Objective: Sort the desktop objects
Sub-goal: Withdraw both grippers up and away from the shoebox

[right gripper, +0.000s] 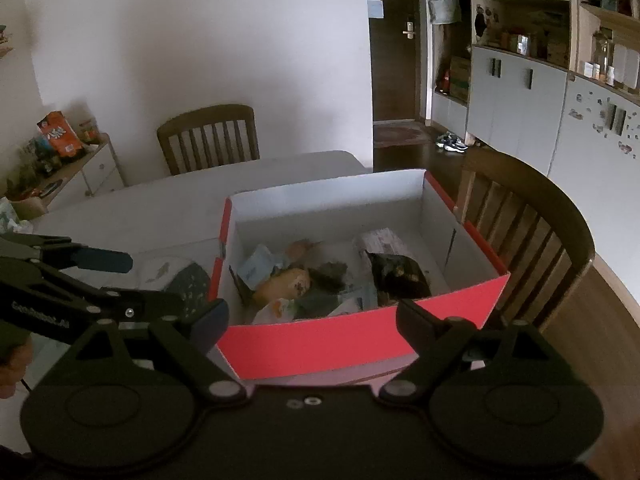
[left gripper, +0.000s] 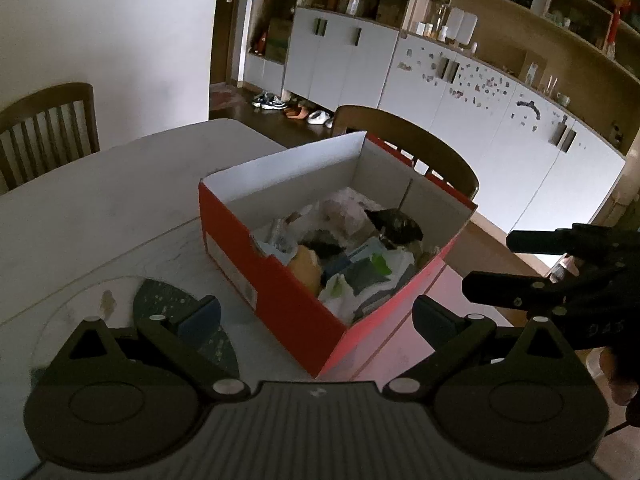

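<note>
A red cardboard box [left gripper: 272, 280] with a white inside stands on the pale table [left gripper: 100, 200]. It holds several small things, among them a dark packet [left gripper: 400, 222], a tan rounded item [left gripper: 306, 266] and pale wrappers. My left gripper [left gripper: 318, 320] is open just before the box's near corner, holding nothing. My right gripper [left gripper: 488, 264] hangs to the right of the box. In the right wrist view the box [right gripper: 320, 344] lies straight ahead, and the right gripper [right gripper: 314, 320] is wide open and holds nothing. The left gripper [right gripper: 154, 284] shows at the left, open.
A dark green round mat [left gripper: 168, 300] lies on the table left of the box, beside a clear round plate [right gripper: 160, 268]. One wooden chair [right gripper: 532, 216] stands close behind the box, another [right gripper: 208, 136] at the far end. A low cabinet [right gripper: 60, 148] carries snack packets.
</note>
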The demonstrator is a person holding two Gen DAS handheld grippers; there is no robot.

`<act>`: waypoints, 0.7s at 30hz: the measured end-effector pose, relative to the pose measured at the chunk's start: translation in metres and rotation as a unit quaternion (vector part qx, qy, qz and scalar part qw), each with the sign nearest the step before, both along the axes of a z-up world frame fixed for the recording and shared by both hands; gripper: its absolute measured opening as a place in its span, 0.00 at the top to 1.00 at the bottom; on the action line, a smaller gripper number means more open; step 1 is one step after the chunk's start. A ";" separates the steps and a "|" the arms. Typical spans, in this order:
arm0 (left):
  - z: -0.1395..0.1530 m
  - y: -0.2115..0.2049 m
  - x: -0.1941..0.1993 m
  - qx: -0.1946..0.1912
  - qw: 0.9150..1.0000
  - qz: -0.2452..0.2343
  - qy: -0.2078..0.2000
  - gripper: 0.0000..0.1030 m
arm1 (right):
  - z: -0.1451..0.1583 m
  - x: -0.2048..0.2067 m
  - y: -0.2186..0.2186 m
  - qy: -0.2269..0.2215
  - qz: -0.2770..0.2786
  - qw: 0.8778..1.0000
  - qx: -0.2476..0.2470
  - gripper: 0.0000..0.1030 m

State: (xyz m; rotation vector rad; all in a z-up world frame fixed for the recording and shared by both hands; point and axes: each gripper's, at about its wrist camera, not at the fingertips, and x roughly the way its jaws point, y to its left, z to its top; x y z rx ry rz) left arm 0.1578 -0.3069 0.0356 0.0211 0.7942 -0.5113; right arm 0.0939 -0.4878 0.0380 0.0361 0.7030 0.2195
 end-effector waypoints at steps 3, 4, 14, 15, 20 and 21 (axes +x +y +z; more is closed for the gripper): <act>-0.001 0.000 -0.002 0.004 1.000 -0.003 -0.001 0.00 | 0.000 -0.003 0.001 0.000 -0.004 1.000 -0.002 0.12; -0.001 0.001 -0.003 0.005 1.000 -0.004 0.000 0.00 | 0.000 -0.004 0.001 0.000 -0.005 1.000 -0.002 0.12; -0.007 0.000 -0.009 0.026 1.000 -0.017 0.003 0.00 | -0.002 -0.010 0.005 0.006 -0.017 1.000 -0.009 0.12; -0.008 0.000 -0.009 0.025 1.000 -0.018 0.004 0.00 | -0.003 -0.011 0.005 0.007 -0.018 1.000 -0.009 0.12; -0.008 0.000 -0.010 0.025 1.000 -0.019 0.004 0.00 | -0.002 -0.012 0.005 0.007 -0.021 1.000 -0.009 0.12; -0.008 0.001 -0.010 0.025 1.000 -0.017 0.002 0.00 | -0.002 -0.013 0.005 0.007 -0.022 1.000 -0.009 0.12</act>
